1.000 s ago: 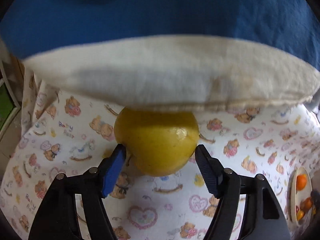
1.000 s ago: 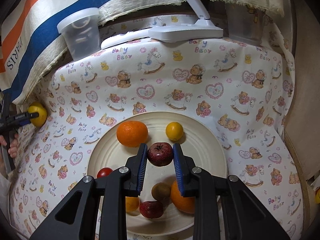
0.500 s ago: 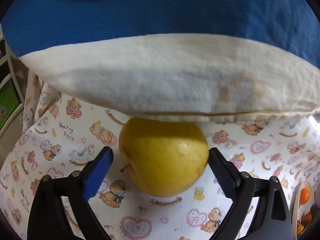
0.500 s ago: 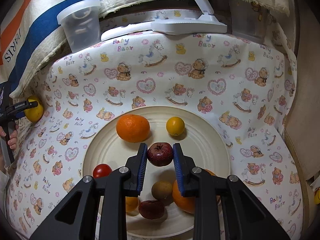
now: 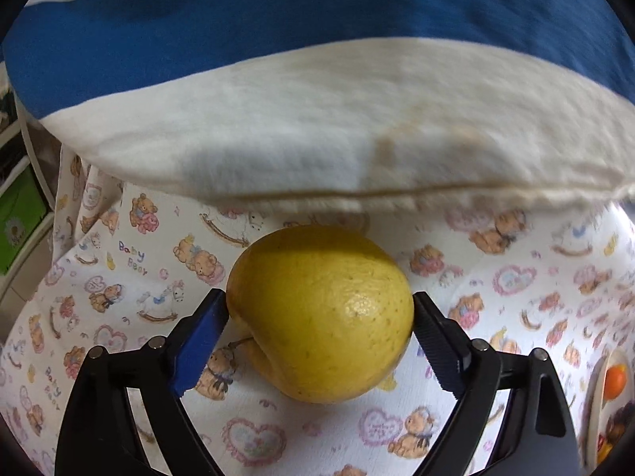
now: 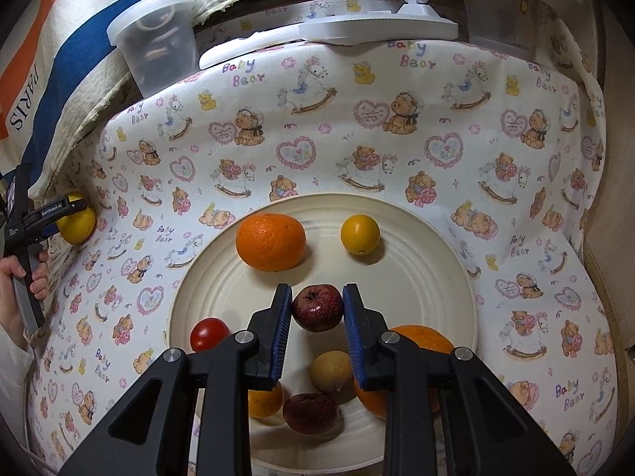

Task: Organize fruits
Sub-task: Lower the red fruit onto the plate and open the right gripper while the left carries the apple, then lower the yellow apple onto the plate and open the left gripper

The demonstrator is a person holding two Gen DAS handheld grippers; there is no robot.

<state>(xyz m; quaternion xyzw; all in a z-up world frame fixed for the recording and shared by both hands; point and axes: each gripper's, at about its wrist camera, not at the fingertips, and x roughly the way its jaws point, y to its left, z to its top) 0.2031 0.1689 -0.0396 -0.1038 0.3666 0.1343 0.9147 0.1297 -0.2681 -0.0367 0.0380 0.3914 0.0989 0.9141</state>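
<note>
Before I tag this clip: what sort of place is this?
Probably a home: a table under a teddy-bear print cloth, a plate of fruit, a striped fabric draped behind.

the left gripper [image 5: 319, 319] has just been closing its jaws around a yellow apple [image 5: 319, 313] on the baby-bear cloth [image 5: 119, 305], pads at its sides, below a cream-and-blue towel [image 5: 317, 119].

Yellow apple [image 5: 321, 313]: smooth, speckled skin, lying on side, stem toward left finger, filling gap between both fingers. Dark red apple [image 6: 317, 307]: small, upright, calyx up, pinched between right gripper's fingers.
</note>
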